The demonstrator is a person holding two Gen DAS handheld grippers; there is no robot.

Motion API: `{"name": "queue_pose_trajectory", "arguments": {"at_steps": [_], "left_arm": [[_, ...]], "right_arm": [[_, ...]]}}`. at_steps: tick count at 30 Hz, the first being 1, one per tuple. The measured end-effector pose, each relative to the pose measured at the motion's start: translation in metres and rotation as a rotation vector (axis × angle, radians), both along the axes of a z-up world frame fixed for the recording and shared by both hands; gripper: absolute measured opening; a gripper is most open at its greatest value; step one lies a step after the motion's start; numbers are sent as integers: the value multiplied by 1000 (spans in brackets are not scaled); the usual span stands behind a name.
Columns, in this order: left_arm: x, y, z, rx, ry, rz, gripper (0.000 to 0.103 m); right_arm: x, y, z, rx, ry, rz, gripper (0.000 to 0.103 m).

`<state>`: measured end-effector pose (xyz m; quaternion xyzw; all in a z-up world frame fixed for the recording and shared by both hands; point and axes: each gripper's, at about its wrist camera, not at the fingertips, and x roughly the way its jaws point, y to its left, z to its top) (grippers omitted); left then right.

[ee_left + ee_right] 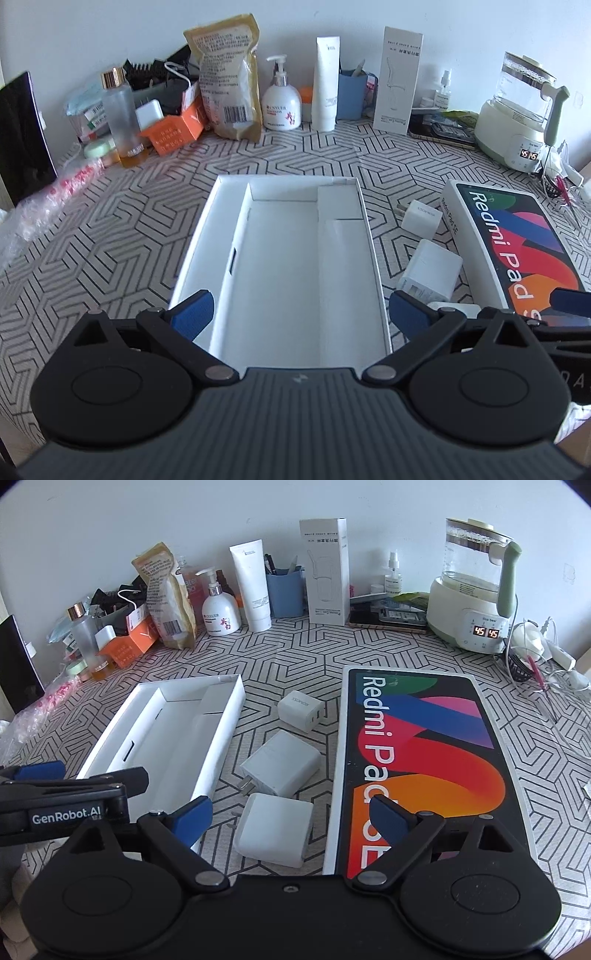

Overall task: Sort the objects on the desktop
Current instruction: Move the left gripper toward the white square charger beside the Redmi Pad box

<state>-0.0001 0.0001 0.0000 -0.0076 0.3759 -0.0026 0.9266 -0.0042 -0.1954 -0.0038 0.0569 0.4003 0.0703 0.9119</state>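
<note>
An open white box with cardboard dividers lies empty on the patterned table. Its colourful lid lies face up to the right. Between them sit three white chargers: a small one farthest, a larger one in the middle, and another nearest. My left gripper hangs open over the box's near end. My right gripper is open above the nearest charger, touching nothing. The left gripper's fingers show at the left edge of the right wrist view.
Along the wall stand a brown pouch, a pump bottle, a white tube, a blue pen cup, a tall white carton and an electric kettle. Orange boxes and bottles crowd the left; cables trail right.
</note>
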Motion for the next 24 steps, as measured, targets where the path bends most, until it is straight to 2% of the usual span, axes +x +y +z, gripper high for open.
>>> {"name": "queue_pose_trajectory", "arguments": {"at_steps": [5,7,12,19,24], "left_arm": [[-2,-6,-5,0,34,8,103],[-1,-11,-7,-2,50,10,103],[8,-2,-10,-31,61,12,103],[10,-5,-8,-3,71,18,103],[9,-7,-8,-1,69,-13,103]], "right_arm": [[-3,-4,-2,20,14,-17,94],[0,-16,-4,63,32,-29,94],[-5,-2,-1,34,24,-44,94],[-3,0,3,24,12,-36,94],[-2,-1,3,24,6,-44,94]]}}
